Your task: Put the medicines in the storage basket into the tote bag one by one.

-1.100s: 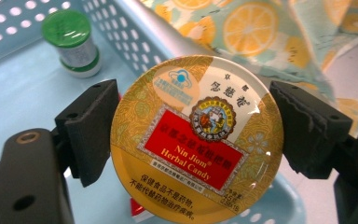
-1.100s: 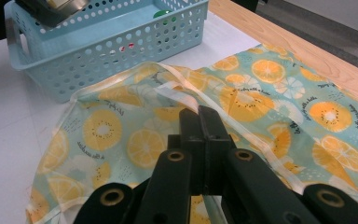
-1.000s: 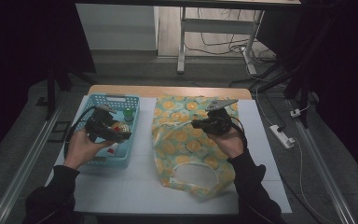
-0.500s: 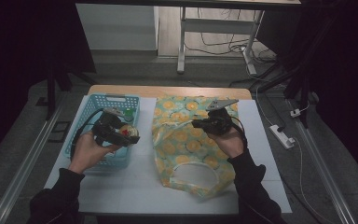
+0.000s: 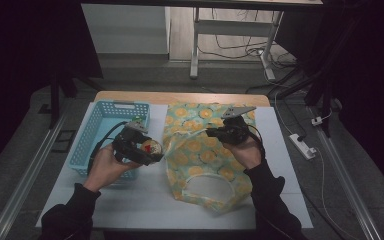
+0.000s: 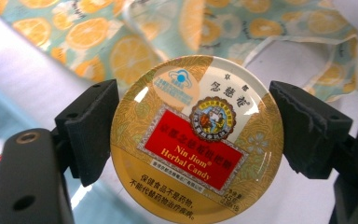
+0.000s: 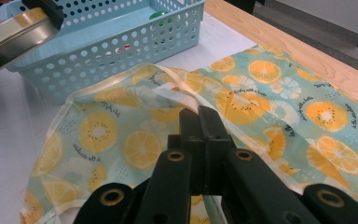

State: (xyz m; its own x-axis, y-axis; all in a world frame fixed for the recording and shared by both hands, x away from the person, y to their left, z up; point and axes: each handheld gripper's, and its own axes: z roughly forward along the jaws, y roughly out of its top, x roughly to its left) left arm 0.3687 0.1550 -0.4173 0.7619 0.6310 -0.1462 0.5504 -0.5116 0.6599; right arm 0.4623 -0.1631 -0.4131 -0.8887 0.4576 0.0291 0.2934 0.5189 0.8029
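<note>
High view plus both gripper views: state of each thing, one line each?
candy tin: lid on, clamped edge to edge, lifted off the table.
left gripper: shut on the tin.
fruit-print bag: lying on the table, its near edge lifted.
right gripper: shut, pinching the bag's edge.
blue basket: upright on the table, a few small items inside.

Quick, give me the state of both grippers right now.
Left gripper: shut on the round candy tin, one pad on each side.
Right gripper: shut on the edge of the fruit-print bag, holding it up.
</note>
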